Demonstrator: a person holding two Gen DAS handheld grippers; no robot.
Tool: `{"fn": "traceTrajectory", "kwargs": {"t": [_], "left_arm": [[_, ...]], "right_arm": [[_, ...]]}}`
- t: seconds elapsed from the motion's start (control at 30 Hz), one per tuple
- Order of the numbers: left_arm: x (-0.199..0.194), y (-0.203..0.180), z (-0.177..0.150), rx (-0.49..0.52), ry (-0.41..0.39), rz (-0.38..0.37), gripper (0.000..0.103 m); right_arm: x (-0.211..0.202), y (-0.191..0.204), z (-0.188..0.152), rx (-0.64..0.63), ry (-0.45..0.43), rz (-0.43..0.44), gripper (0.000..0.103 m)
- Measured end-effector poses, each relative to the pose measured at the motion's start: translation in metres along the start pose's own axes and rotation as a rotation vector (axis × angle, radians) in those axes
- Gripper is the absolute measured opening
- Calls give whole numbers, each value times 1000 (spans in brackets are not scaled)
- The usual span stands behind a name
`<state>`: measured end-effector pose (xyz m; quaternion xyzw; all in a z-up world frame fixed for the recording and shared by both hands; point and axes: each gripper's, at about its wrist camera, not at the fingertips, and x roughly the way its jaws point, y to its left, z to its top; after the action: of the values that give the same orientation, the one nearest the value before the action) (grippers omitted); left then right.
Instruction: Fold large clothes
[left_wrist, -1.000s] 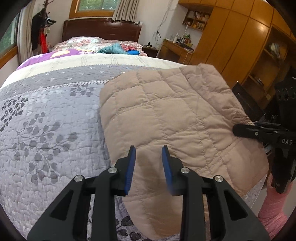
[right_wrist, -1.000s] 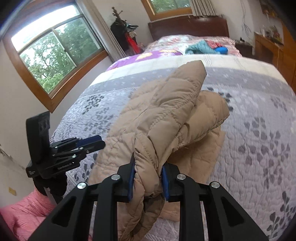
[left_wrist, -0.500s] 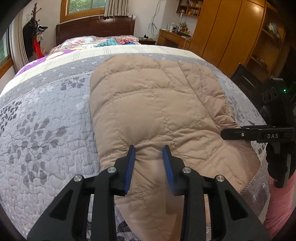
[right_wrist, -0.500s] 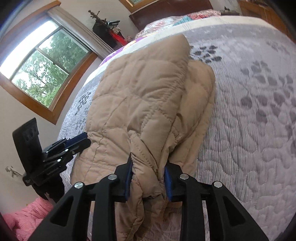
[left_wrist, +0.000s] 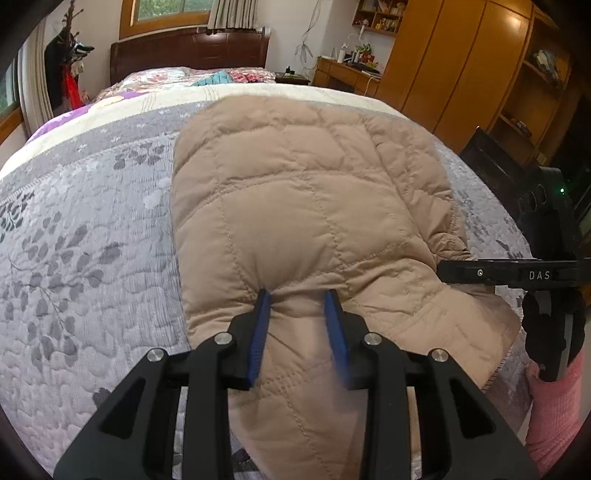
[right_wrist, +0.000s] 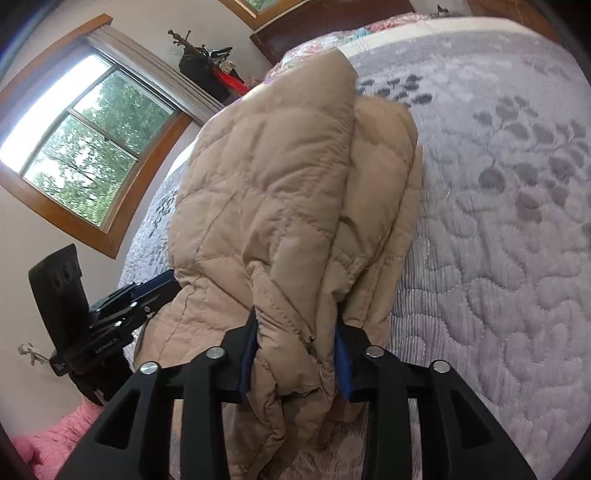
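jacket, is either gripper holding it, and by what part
Both. The left gripper pinches a fold of the jacket at its near edge. The right gripper, jaws just opening, has a bunched seam edge between its pads.

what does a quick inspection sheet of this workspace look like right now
surface: bed under a grey leaf-print quilt
job's things: tan quilted jacket, folded over, lying on the quilt
clutter: teal and pink clothes near the headboard
grippers: left tongs pinch the jacket's near edge; right tongs hold a thick fold and have just been opening, fabric between the pads
cables: white cords hanging on the far wall
surroundings: window, wooden wardrobe, desk, coat rack
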<state>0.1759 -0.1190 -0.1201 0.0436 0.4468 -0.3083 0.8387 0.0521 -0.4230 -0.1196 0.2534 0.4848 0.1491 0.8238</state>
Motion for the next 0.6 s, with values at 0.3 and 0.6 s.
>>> {"fn": "traceTrajectory", "kwargs": {"t": [0.3,0.6], "left_arm": [[-63,-1,-6,-30,-36,-103,30],[-59,-15,-36,-2,25,-148,29]], "right_arm": [[-62,69,-25,-230,-120,-140,44],[-43,94,-46,-315,-54,-159,40]]}}
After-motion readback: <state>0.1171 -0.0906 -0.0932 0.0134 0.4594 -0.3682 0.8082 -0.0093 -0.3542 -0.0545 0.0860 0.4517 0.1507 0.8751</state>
